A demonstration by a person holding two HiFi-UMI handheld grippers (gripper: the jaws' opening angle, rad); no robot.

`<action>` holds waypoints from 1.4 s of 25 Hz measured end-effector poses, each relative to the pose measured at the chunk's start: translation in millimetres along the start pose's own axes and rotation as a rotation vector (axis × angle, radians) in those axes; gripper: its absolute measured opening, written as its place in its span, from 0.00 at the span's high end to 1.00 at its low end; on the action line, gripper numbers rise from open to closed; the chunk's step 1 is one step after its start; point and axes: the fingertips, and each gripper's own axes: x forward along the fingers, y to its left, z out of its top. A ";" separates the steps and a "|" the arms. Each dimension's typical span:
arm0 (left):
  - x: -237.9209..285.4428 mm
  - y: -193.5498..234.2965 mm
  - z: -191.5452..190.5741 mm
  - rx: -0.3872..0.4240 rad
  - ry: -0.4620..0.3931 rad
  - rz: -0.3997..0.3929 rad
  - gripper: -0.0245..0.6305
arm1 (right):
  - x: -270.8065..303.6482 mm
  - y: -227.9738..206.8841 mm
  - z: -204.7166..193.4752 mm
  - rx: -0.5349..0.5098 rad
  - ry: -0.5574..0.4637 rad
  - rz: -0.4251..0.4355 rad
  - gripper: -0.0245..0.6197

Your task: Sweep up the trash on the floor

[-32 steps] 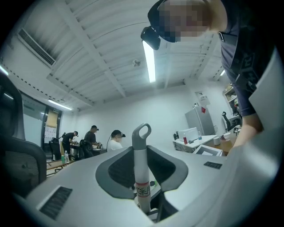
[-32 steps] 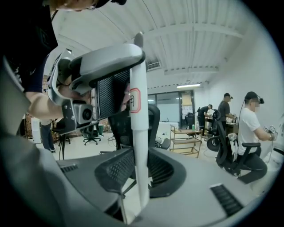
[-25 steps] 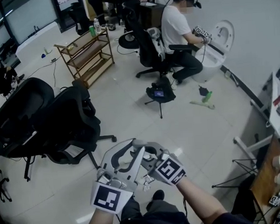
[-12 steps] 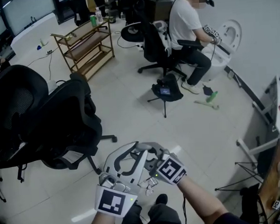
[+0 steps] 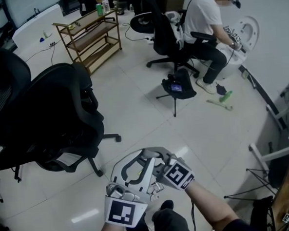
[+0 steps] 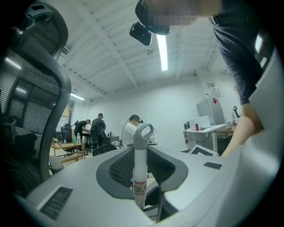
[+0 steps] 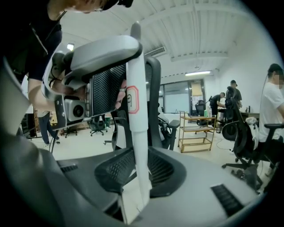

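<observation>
A white handle (image 6: 140, 150), with a hanging loop at its tip and a red-edged label lower down, sits between the jaws of both of your claws. They are low and central in the head view, right in front of your body. Your left claw (image 6: 141, 177) is clenched on the handle at the label. Your right claw (image 7: 141, 170) is clenched on it further along, where a flat white piece (image 7: 128, 201) widens out. In the right gripper view the handle runs up past the left claw's mesh pad. Which bits on the floor are trash cannot be told.

The floor (image 5: 149, 117) is pale glossy tile in an open office with white walls and ceiling strip lights. Your forearms reach forward close together, and the claws meet at their tips with the marker cubes facing up at you. Your right forearm (image 5: 209, 211) comes in from the lower right.

At near left a large black office chair (image 5: 61, 117) stands close beside the claws. At far left stands a wooden shelf cart (image 5: 88, 35). At far right a person in a white shirt (image 5: 202, 16) sits bent toward a white toilet (image 5: 247, 33). Nearer you, a small tripod (image 5: 176, 91) carrying a dark device stands on open floor. To its right a green and pale object (image 5: 225, 98) lies on the tiles. A wooden counter (image 5: 286, 201) with small items shows at the near right edge.
</observation>
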 end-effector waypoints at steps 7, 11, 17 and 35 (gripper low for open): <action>7.0 -12.0 -1.7 -0.062 0.010 -0.018 0.83 | -12.5 -2.2 -5.0 0.005 0.024 0.026 0.80; 9.8 -30.3 -8.9 -0.180 0.047 -0.045 0.80 | -25.3 2.4 -15.6 0.027 0.067 0.048 0.80; 15.7 -54.9 -8.4 -0.248 0.085 -0.067 0.79 | -43.4 6.6 -26.2 0.037 0.130 0.041 0.80; 10.2 -172.1 -13.8 -0.369 0.225 -0.196 0.77 | -130.8 43.6 -67.5 0.084 0.263 0.018 0.80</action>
